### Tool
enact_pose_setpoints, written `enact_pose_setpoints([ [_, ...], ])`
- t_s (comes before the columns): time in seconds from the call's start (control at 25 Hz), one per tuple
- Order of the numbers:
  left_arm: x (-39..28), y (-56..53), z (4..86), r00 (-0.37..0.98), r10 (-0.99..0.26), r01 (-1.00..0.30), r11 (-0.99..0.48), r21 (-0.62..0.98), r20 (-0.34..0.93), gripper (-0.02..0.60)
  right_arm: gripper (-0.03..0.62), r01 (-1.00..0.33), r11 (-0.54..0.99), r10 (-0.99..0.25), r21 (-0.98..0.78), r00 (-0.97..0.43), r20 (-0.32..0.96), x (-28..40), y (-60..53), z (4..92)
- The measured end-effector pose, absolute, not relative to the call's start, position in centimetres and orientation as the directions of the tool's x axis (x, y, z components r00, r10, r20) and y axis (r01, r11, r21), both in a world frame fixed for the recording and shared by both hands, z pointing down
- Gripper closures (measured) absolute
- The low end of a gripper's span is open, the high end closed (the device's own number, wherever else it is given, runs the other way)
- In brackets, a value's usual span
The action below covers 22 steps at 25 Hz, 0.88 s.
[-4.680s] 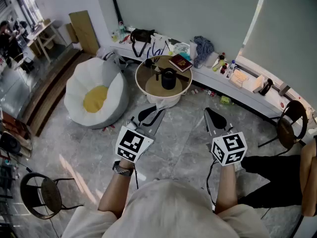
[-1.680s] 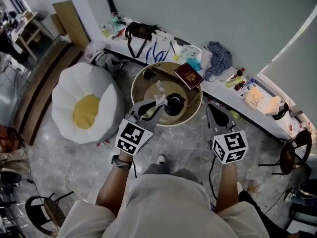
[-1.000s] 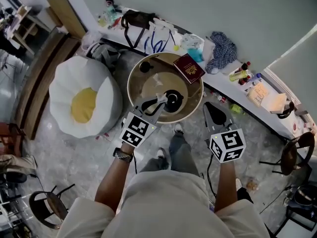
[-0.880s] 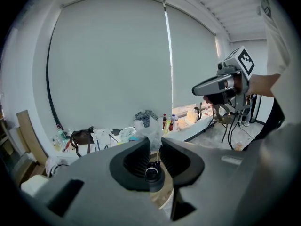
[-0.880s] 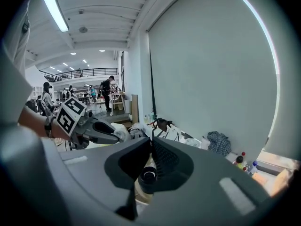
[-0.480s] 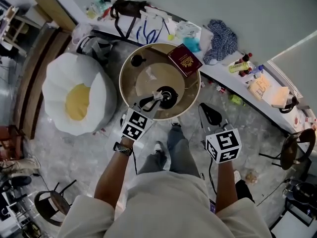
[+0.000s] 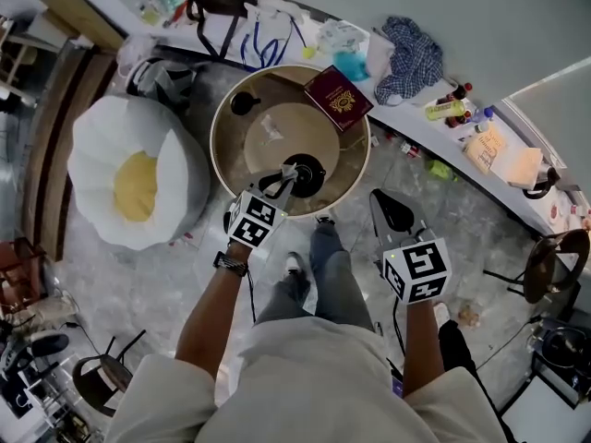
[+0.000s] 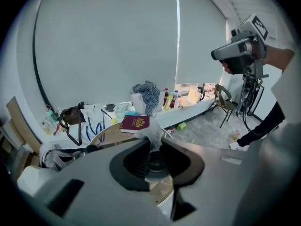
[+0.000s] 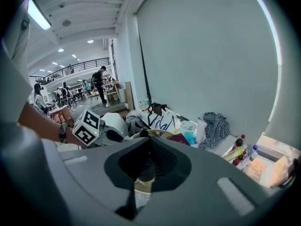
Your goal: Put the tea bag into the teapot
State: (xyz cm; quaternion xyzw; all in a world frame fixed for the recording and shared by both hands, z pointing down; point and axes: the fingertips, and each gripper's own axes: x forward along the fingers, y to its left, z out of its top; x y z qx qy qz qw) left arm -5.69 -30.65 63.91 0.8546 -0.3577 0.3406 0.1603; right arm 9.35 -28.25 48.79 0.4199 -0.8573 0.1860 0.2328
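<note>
A black teapot (image 7: pixel 307 174) stands open near the front edge of the round wooden table (image 7: pixel 235 160). My left gripper (image 7: pixel 287 177) is shut on a white tea bag (image 7: pixel 290 171), holding it just left of the pot's mouth. In the left gripper view the tea bag (image 8: pixel 151 134) hangs between the jaws right above the teapot's dark opening (image 8: pixel 155 162). My right gripper (image 7: pixel 378 197) hangs shut and empty over the floor, off the table's right front. In the right gripper view its jaws meet at the tips (image 9: pixel 149 143).
On the table lie a red passport-like book (image 7: pixel 335 98), a small black lid (image 7: pixel 244 102) and a white wrapper (image 7: pixel 270 129). A white beanbag with a yellow centre (image 7: pixel 129 181) sits left of the table. A cluttered ledge (image 7: pixel 434 109) runs along the wall. A chair (image 7: pixel 554 261) stands far right.
The person has stepped closer, so the table and teapot sit lower in view. The left gripper has stayed beside the teapot's mouth with the tea bag. The right gripper has kept its place.
</note>
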Motion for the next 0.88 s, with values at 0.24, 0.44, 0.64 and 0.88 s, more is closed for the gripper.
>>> enact_pose_setpoints([
  [0.24, -5.4, -31.6, 66.9, 0.505, -0.451, -0.707, -0.705, 0.053, 0.736, 0.514, 0.589, -0.817, 0.561, -0.625, -0.131, -0.522, 0.58, 9.7, -29.1, 50.2],
  [0.44, -5.3, -32.1, 69.7, 0.475, -0.418, -0.698, -0.715, 0.042, 0.774, 0.514, 0.589, -0.82, 0.555, -0.615, -0.144, -0.52, 0.593, 10.0, -29.3, 51.0],
  [0.64, -4.5, -32.1, 72.8, 0.449, -0.362, -0.693, -0.718, 0.063, 0.817, 0.514, 0.589, -0.825, 0.542, -0.602, -0.158, -0.512, 0.612, 10.6, -29.0, 52.1],
  [0.88, -3.8, -32.4, 75.7, 0.414, -0.297, -0.693, -0.716, 0.086, 0.86, 0.514, 0.589, -0.827, 0.538, -0.588, -0.162, -0.506, 0.631, 11.4, -28.7, 53.2],
])
